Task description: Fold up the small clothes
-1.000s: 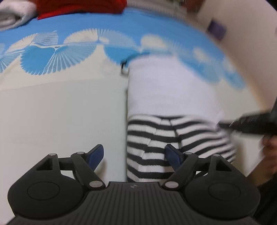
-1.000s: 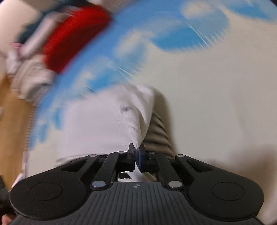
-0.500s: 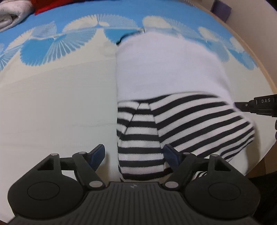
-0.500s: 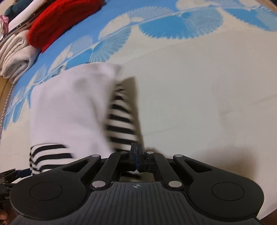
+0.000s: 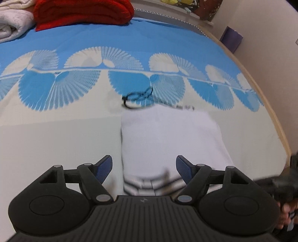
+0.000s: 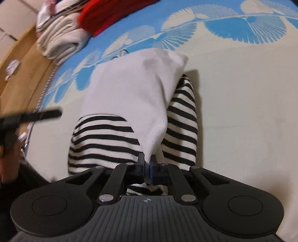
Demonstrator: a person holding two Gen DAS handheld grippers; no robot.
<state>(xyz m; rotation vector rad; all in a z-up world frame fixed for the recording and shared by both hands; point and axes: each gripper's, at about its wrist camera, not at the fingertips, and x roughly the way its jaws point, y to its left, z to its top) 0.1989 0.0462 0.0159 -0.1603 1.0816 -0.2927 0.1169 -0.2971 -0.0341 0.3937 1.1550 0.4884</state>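
Pinching a corner of the white panel, the right gripper (image 6: 146, 166) is closed on the small garment (image 6: 134, 104), which lies on the blue-and-cream bedspread (image 5: 55, 134), white body lapped over striped sleeves. The left gripper (image 5: 144, 165) hovers at its near edge, jaws wide apart and empty. This looks like mid-fold; the next move likely calls for laying the held corner flat and letting go without dragging the layers. No writing is readable

Count: 2 grippers, left gripper (image 5: 144, 164) and right gripper (image 6: 147, 164). 1 white/striped garment (image 6: 130, 104) at centre. 1 red knit (image 5: 82, 11) at 11 o'clock, 1 white folded stack (image 6: 57, 42) beside it. 1 black cord (image 5: 137, 98).
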